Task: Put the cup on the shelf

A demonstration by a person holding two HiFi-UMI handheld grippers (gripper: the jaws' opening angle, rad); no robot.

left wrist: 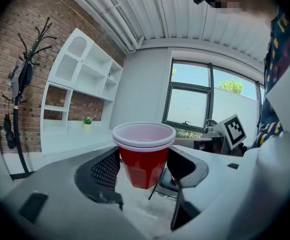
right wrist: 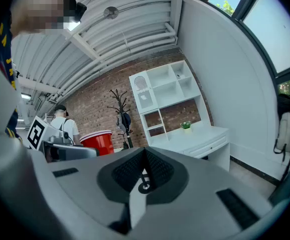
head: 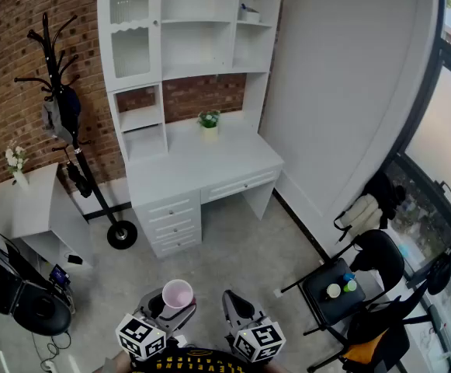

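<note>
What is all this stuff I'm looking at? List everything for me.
cup: one, red with pale inside, between the left gripper's jaws
desk: one, white, against the brick wall
shelf unit: one, white, on top of the desk
potted plant: one, green, on the desk
coat rack: one, black, left of the desk
side table: one, white, far left
chair: at least one, black, near the window
left gripper: one, grey, closed on the cup
right gripper: one, grey, jaws together, empty

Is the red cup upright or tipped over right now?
Upright. The cup stands rim up with its mouth level, gripped at its sides by the left claw; the head view looks down into its mouth.
</note>
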